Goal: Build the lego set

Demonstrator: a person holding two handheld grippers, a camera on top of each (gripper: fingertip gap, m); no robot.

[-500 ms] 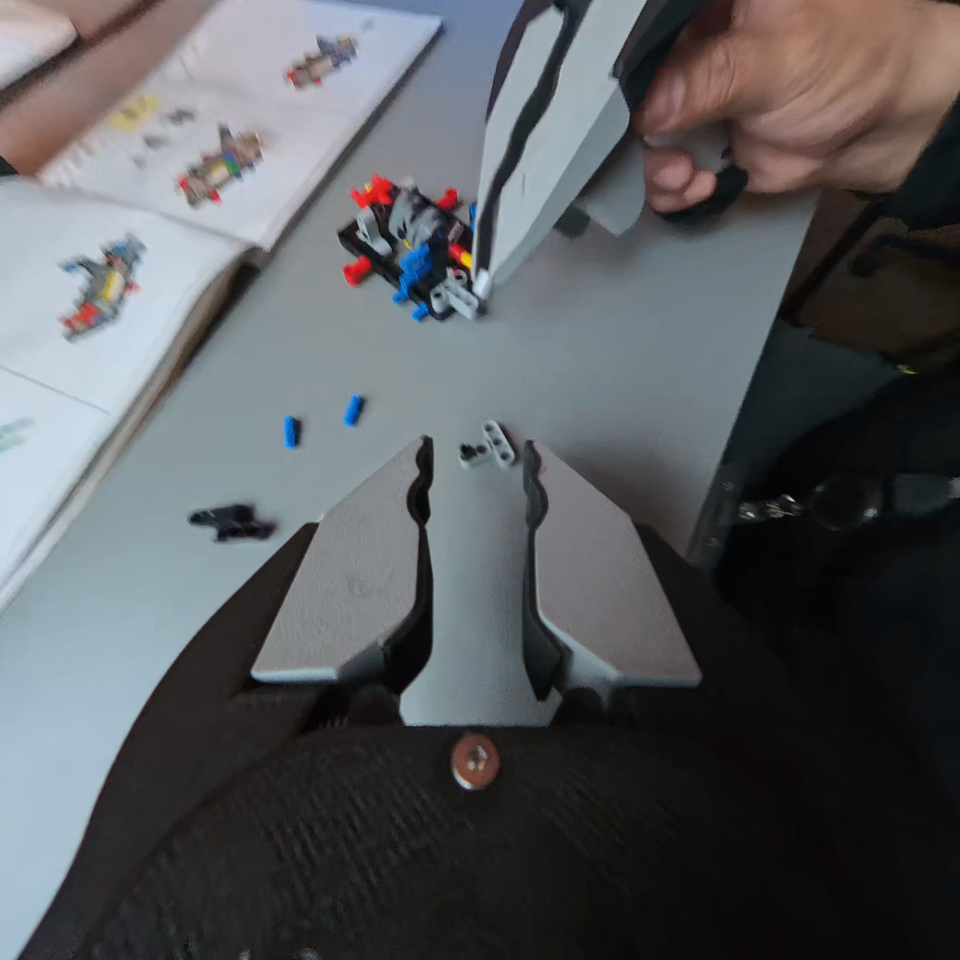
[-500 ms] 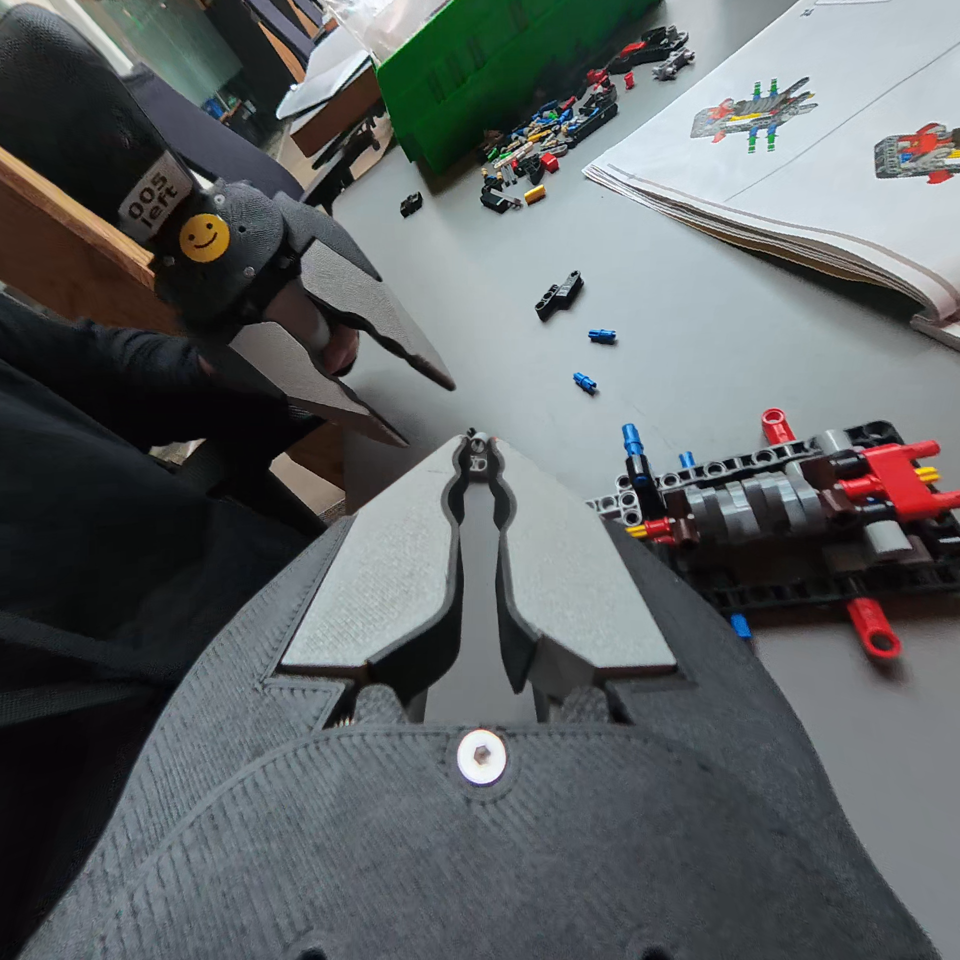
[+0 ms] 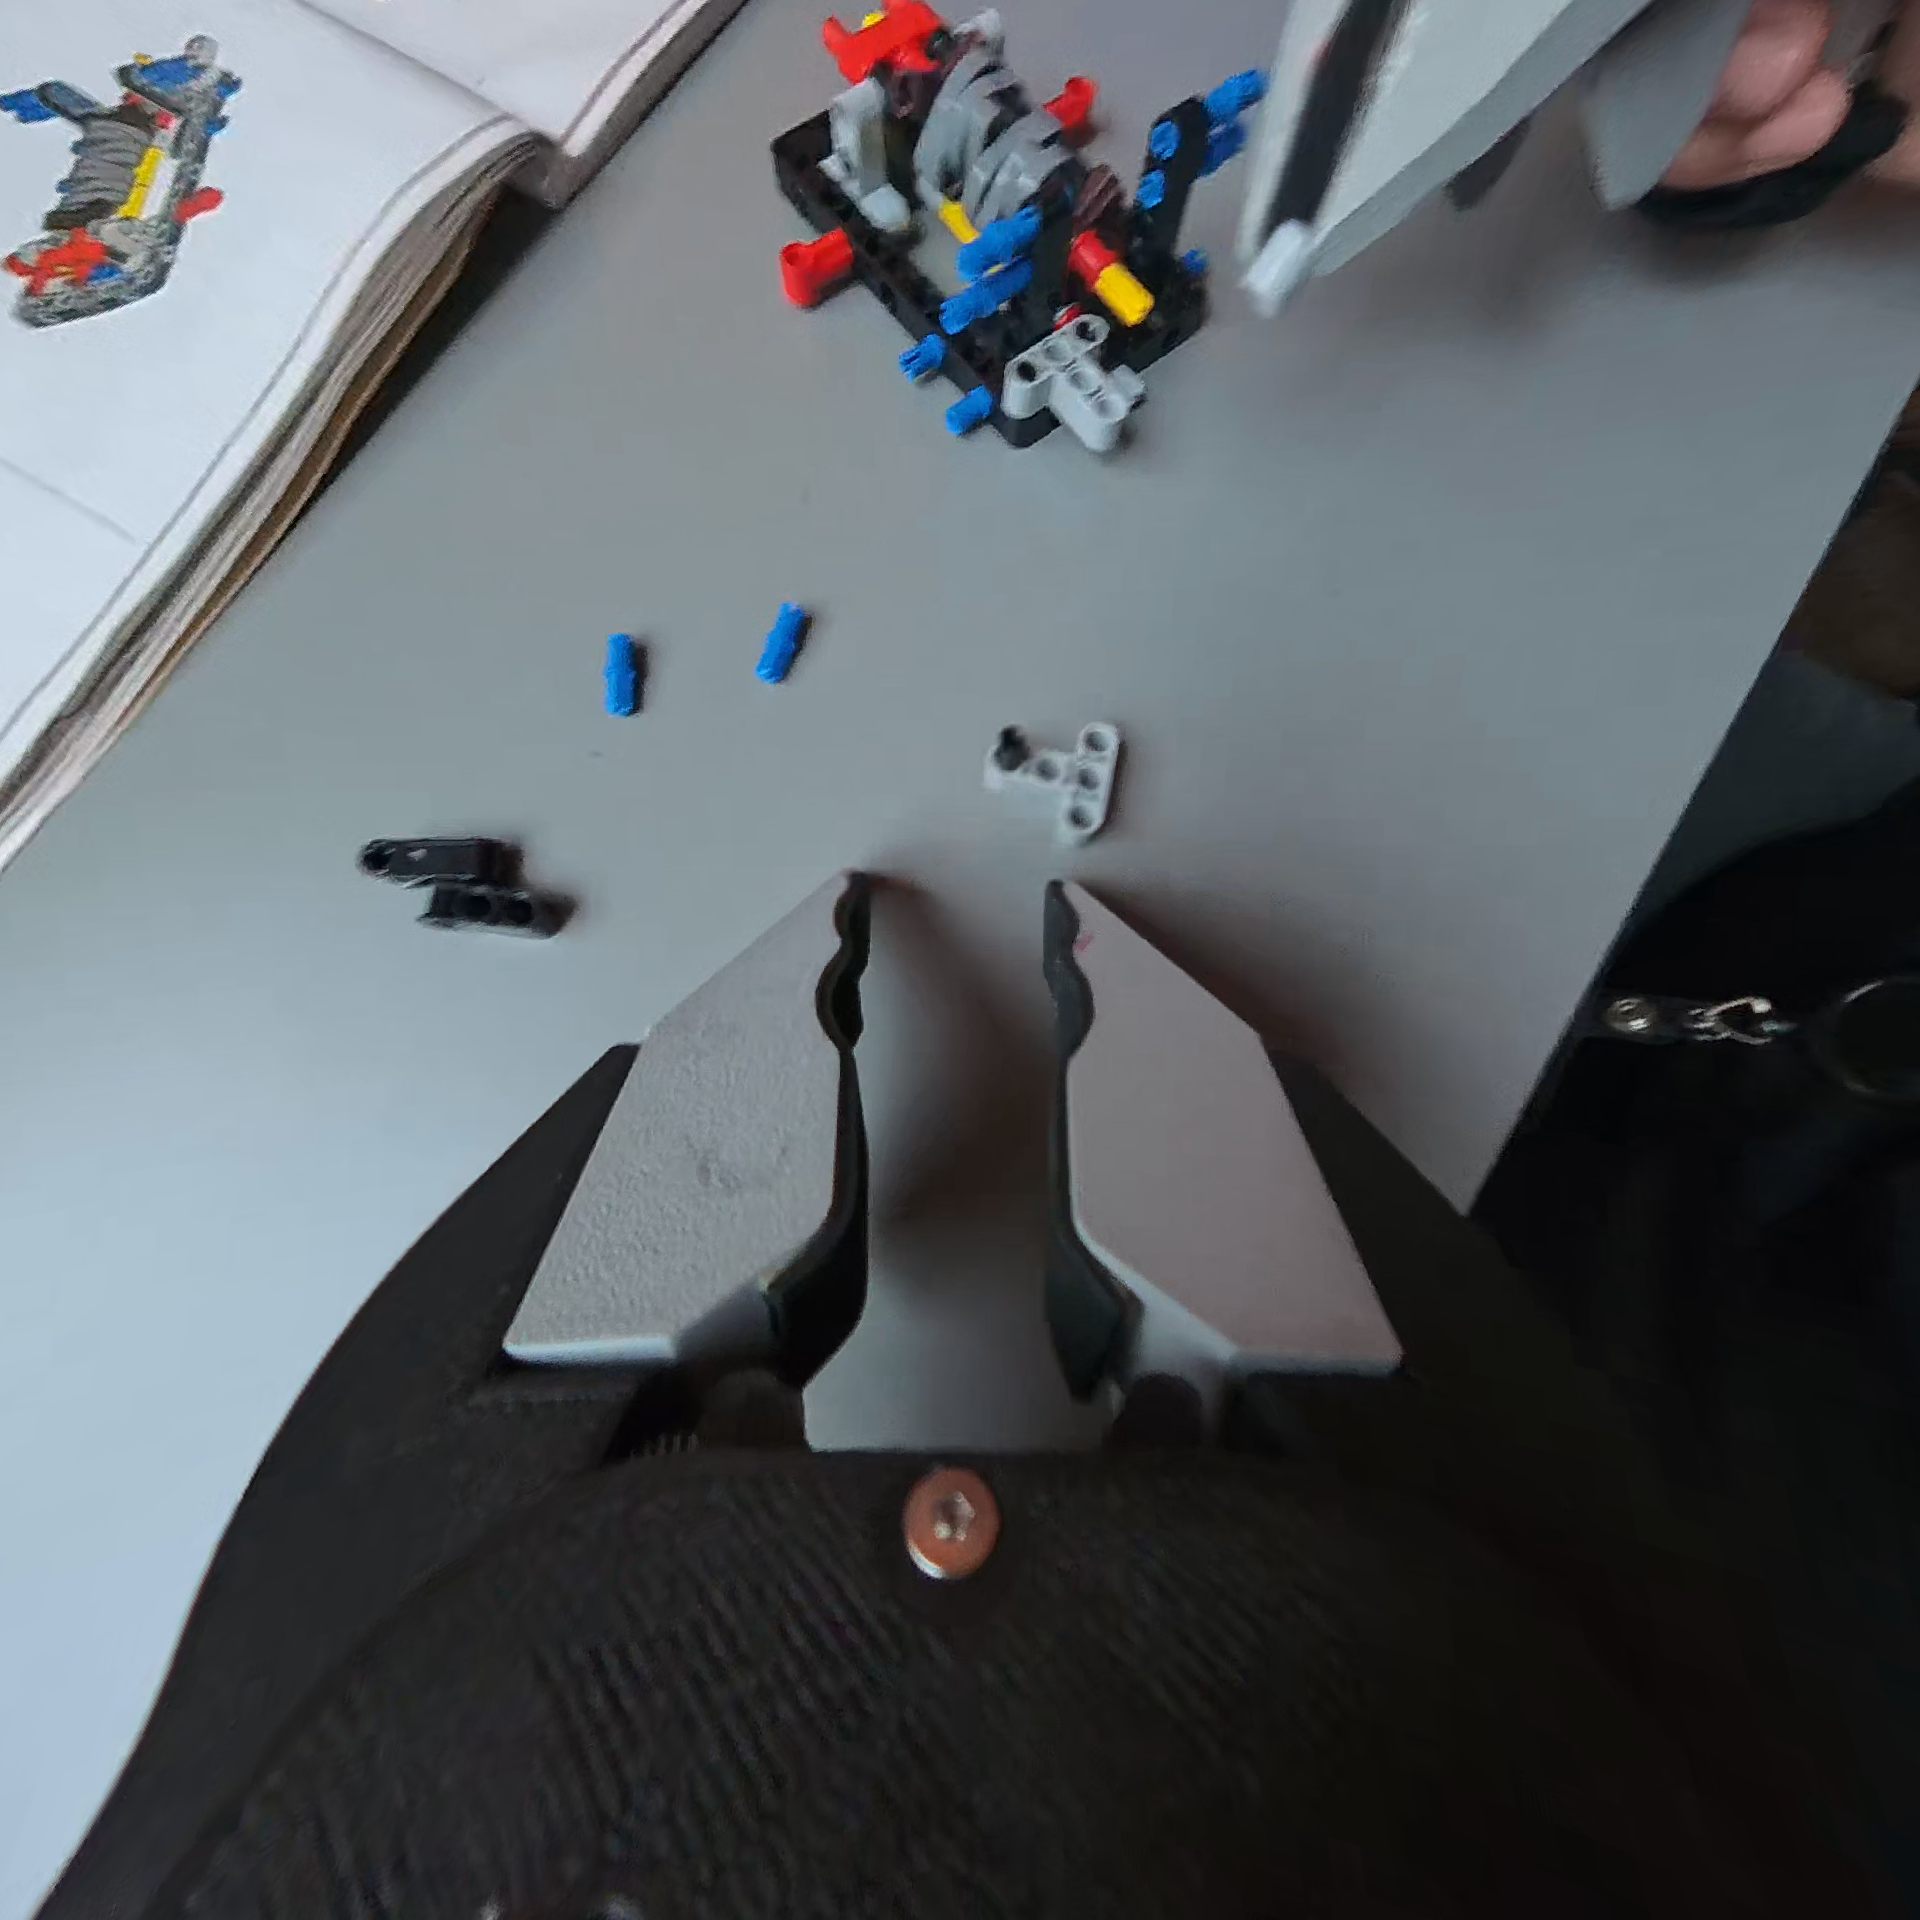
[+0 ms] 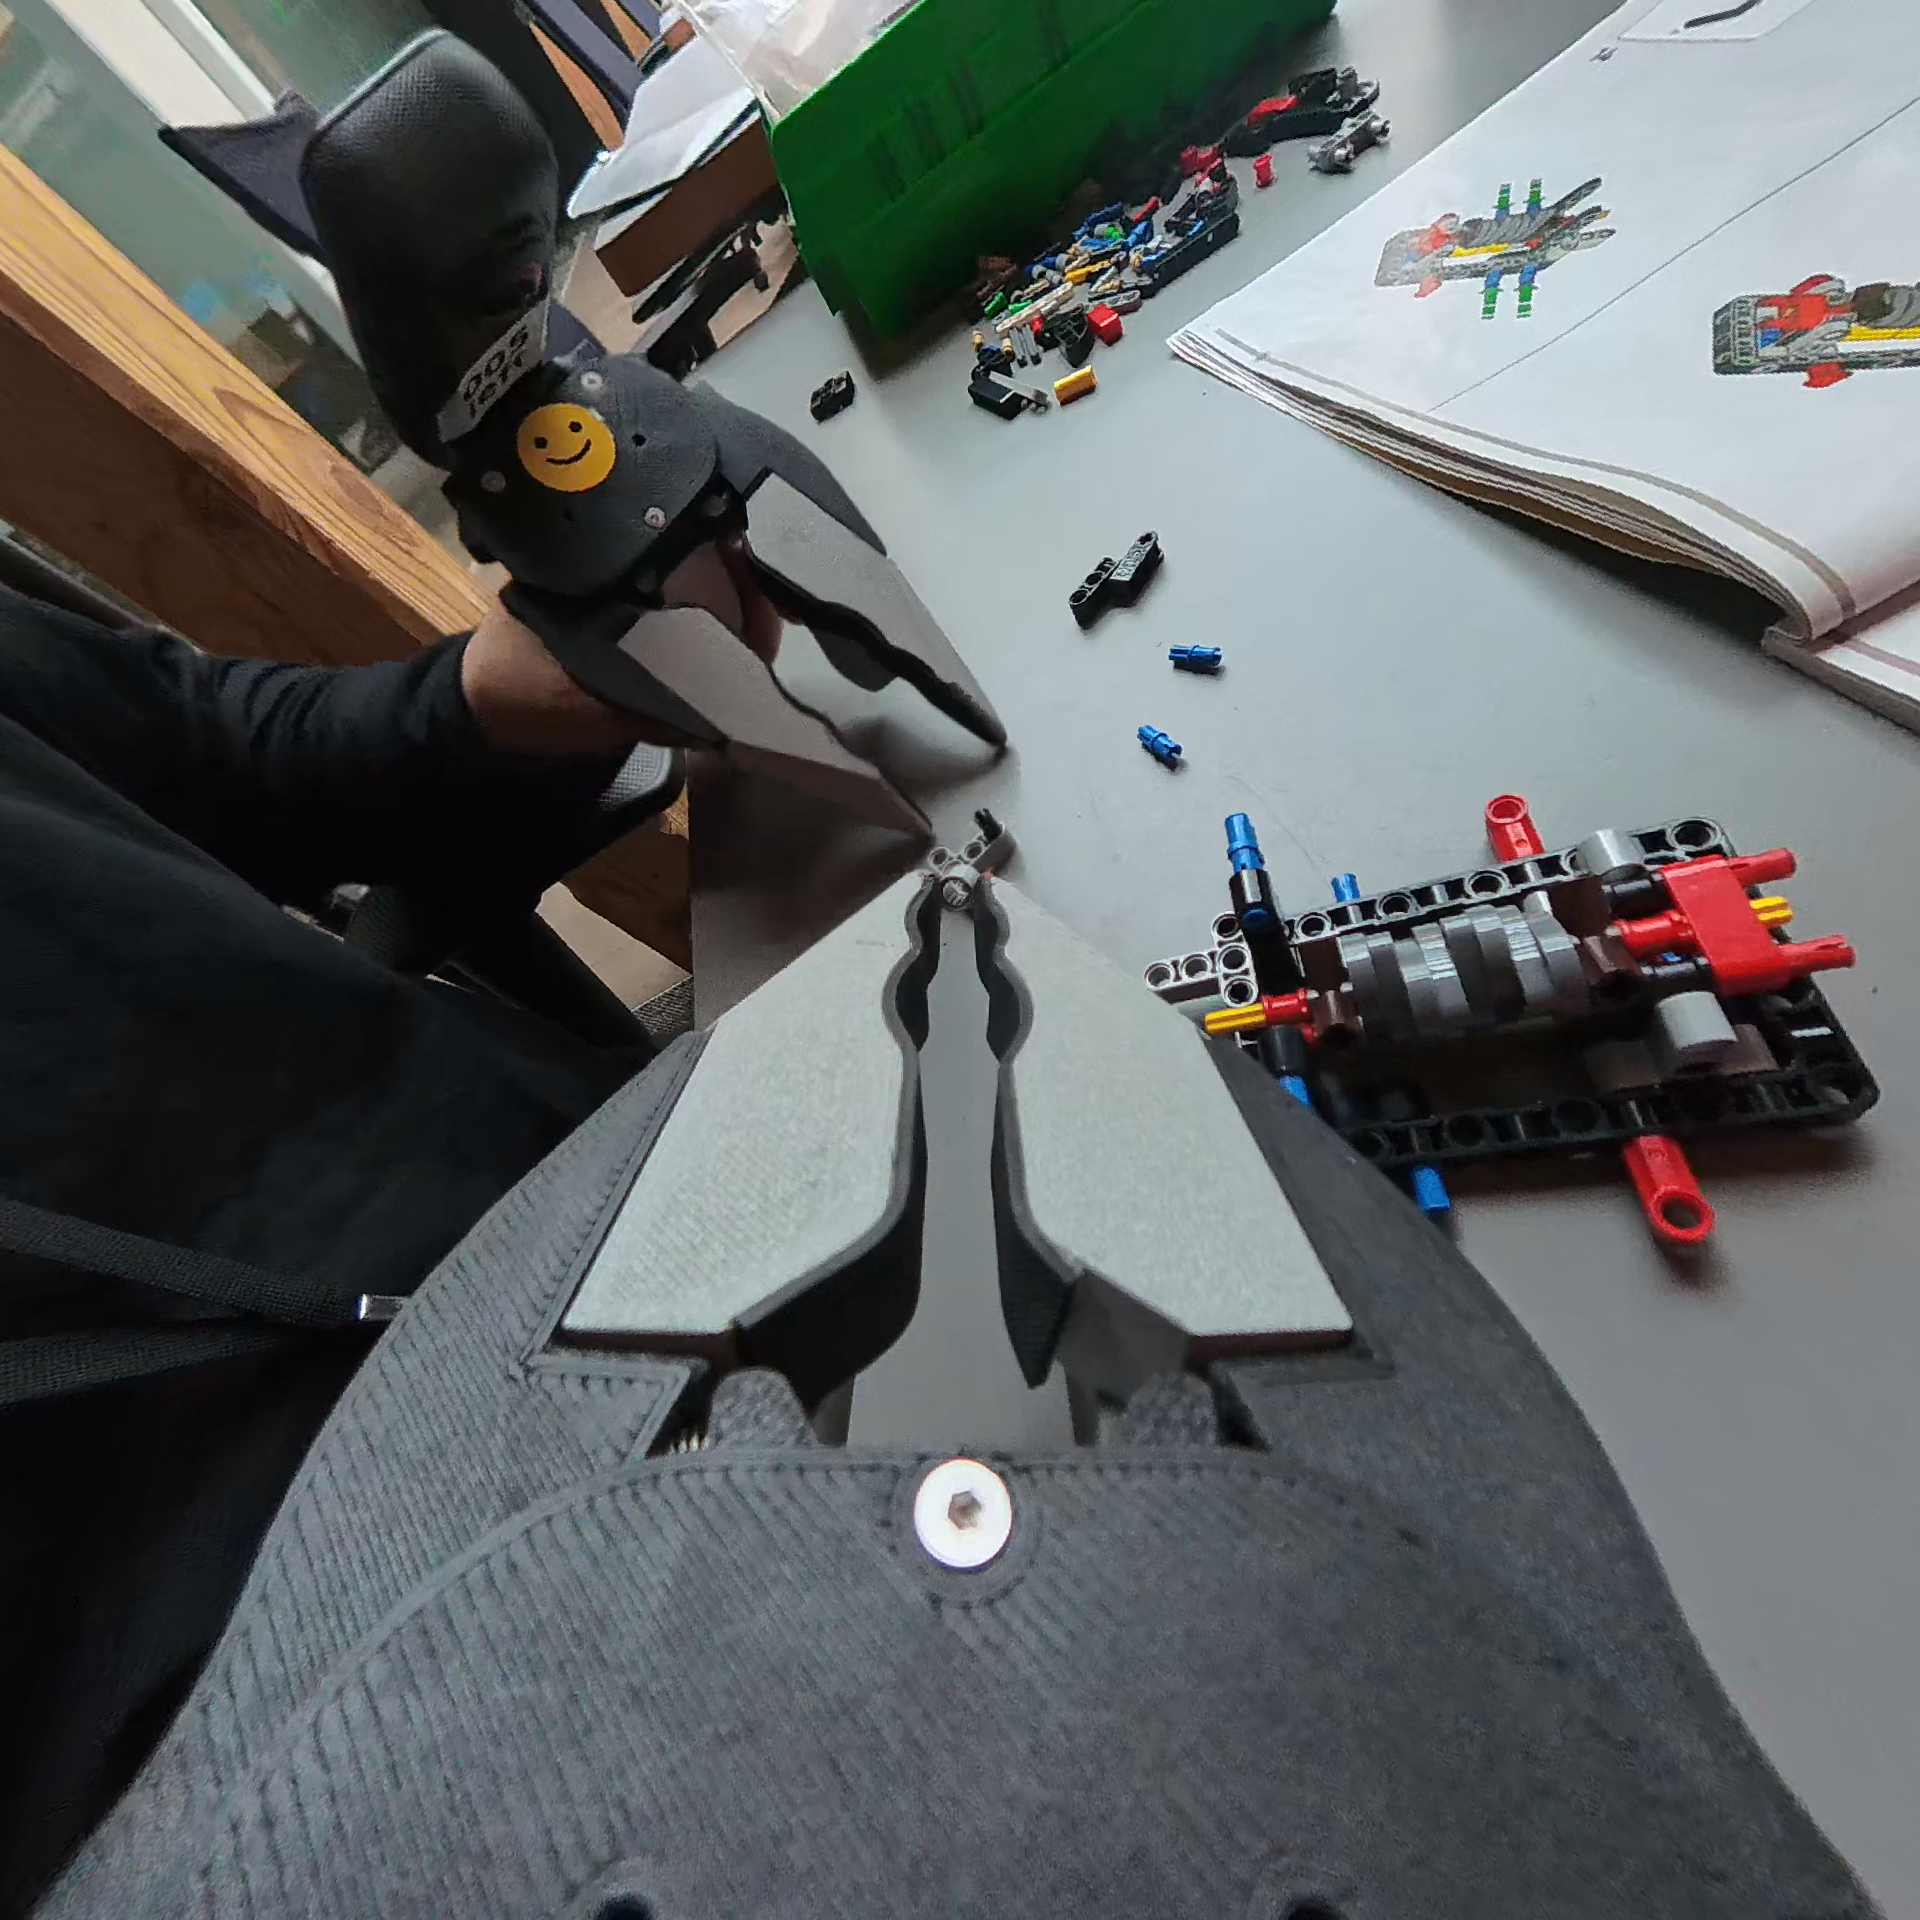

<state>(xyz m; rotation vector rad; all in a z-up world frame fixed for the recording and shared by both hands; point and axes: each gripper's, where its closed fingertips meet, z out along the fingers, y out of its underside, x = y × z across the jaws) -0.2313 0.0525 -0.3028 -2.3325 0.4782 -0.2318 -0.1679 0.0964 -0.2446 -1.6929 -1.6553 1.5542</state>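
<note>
Blk ribbed gripper bodies, grey fingers, silver screw, blk sleeve.

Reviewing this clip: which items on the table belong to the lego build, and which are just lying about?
Job in hand:
- partly built model
- grey T-shaped piece
- two blue pins
- black connector
- instruction booklet
- small grey piece in right gripper
- loose parts pile

Lying about:
- green bin
- keyring
</note>
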